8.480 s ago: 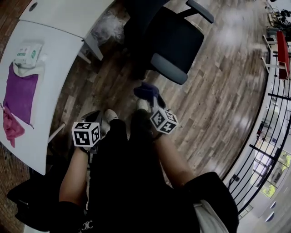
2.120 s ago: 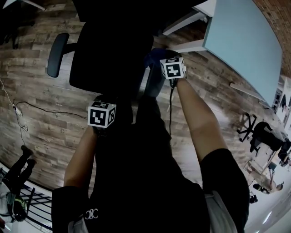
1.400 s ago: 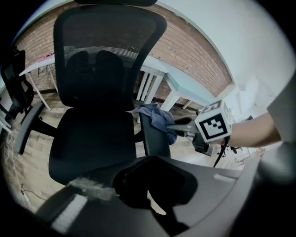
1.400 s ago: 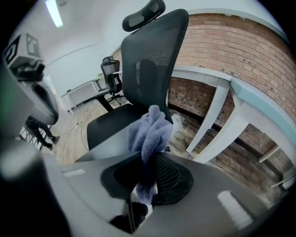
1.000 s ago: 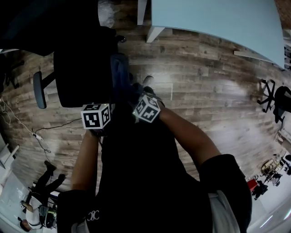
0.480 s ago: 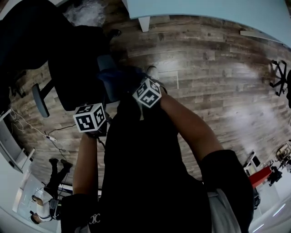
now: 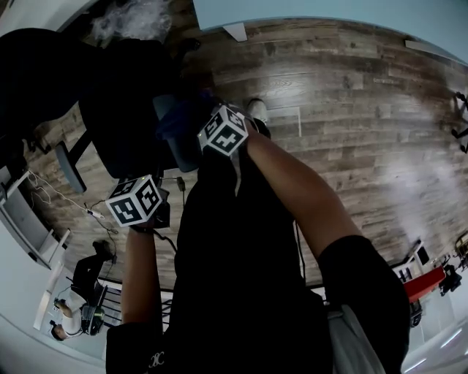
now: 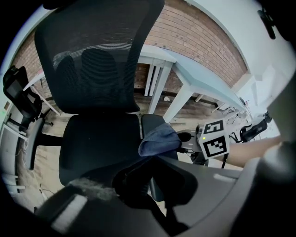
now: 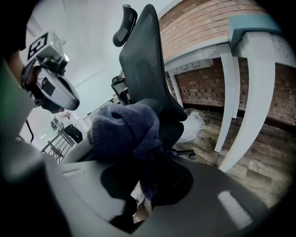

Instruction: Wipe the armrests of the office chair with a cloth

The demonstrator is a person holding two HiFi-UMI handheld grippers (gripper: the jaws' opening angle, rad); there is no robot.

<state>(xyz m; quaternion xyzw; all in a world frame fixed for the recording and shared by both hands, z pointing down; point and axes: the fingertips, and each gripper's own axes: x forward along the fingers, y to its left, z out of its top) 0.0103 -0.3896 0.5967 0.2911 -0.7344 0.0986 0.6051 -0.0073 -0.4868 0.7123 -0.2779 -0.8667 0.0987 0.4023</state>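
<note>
The black office chair (image 7: 124, 102) (image 8: 99, 143) stands at the upper left of the head view, mesh back upright. Its near armrest (image 7: 181, 150) (image 8: 154, 124) carries the dark blue cloth (image 7: 184, 115) (image 8: 159, 140) (image 9: 125, 132). My right gripper (image 7: 196, 124) (image 9: 143, 180) is shut on the cloth and holds it bunched on that armrest. My left gripper (image 7: 139, 204) (image 8: 138, 180) hangs back beside the seat's front, touching nothing; its jaws are a dark mass and unclear. The far armrest (image 7: 67, 166) (image 8: 32, 143) is bare.
A pale blue table (image 7: 329, 11) (image 8: 199, 78) on white legs (image 9: 240, 106) stands before a brick wall (image 9: 203, 28). A crumpled plastic bag (image 7: 135, 11) (image 9: 196, 125) lies under it. Cables (image 7: 66, 201) trail on the wood floor. Another chair (image 8: 18, 90) stands left.
My right gripper has slid the cloth farther along the near armrest, away from me. My left gripper has drawn back and down. The head view has swung round.
</note>
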